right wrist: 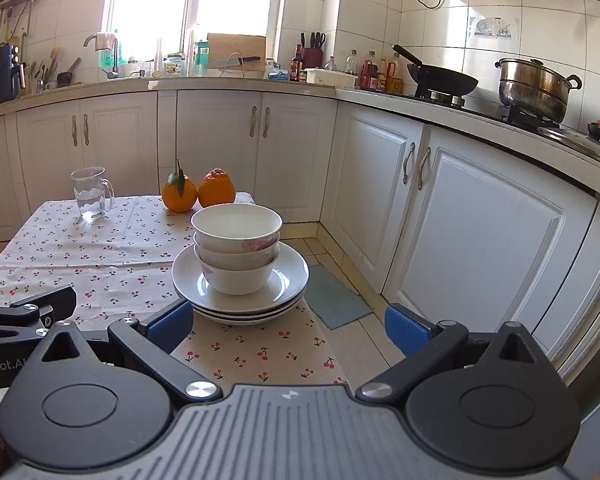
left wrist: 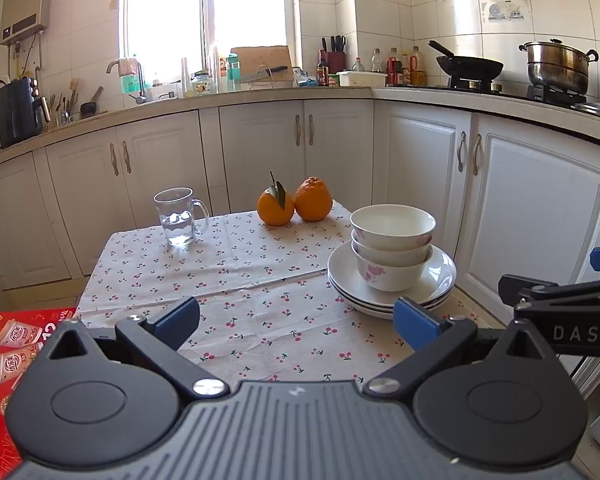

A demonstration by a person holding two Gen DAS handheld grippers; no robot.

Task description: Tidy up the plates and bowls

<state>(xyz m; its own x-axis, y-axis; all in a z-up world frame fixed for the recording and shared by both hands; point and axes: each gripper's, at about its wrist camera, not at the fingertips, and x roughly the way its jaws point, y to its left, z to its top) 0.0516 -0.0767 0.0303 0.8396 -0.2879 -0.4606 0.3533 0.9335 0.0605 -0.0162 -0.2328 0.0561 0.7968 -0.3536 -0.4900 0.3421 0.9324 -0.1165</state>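
Three white bowls (left wrist: 392,244) with pink flower prints are nested on a stack of three white plates (left wrist: 440,284) at the table's right edge; the same bowls (right wrist: 236,248) and plates (right wrist: 288,280) fill the middle of the right wrist view. My left gripper (left wrist: 296,320) is open, near the table's front, left of the stack. My right gripper (right wrist: 288,328) is open too, just in front of the plates, its left pad close to the rim. Nothing sits between either pair of fingers.
A glass mug (left wrist: 178,216) with some water and two oranges (left wrist: 294,202) stand at the table's far side on the cherry-print cloth (left wrist: 236,280). A red box (left wrist: 8,344) lies at the left. White cabinets (right wrist: 472,232) close in on the right, with floor (right wrist: 332,296) between.
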